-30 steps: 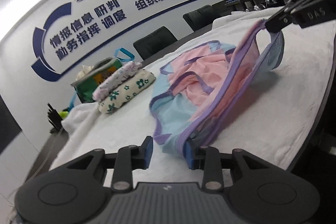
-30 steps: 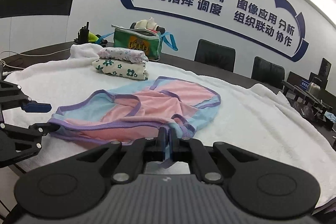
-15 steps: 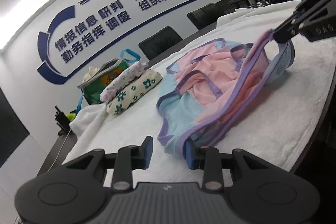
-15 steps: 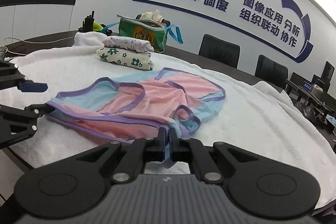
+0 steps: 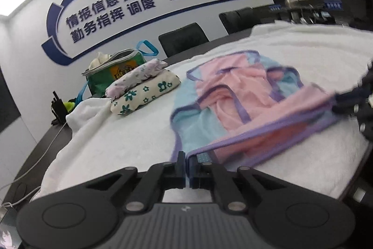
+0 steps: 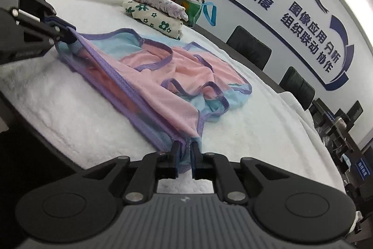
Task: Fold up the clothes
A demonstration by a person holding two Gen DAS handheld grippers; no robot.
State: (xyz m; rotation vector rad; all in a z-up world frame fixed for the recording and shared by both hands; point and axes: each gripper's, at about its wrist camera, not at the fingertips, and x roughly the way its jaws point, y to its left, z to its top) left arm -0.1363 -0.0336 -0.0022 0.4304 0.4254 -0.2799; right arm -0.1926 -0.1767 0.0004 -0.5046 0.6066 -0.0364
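Note:
A pink and light-blue garment with purple trim [image 5: 244, 106] lies on a white towel-covered table [image 5: 130, 130]; it also shows in the right wrist view [image 6: 163, 76]. My left gripper [image 5: 187, 159] is shut on the garment's near purple hem, and it shows at the left of the right wrist view [image 6: 67, 35]. My right gripper [image 6: 185, 151] is shut on the hem's other end, and it appears blurred at the right edge of the left wrist view [image 5: 338, 106]. The hem is stretched taut between them, slightly above the towel.
Two folded floral garments [image 5: 144, 90] are stacked at the far side, also in the right wrist view [image 6: 156, 11]. A green zip bag [image 5: 112, 71] stands behind them. Black chairs [image 5: 184, 39] line the far table edge. A cable [image 5: 35, 162] runs off the left.
My left gripper has shut on the garment's hem, having been open around it. My right gripper has lifted and pulled its end, stretching the hem taut. Both views have shifted.

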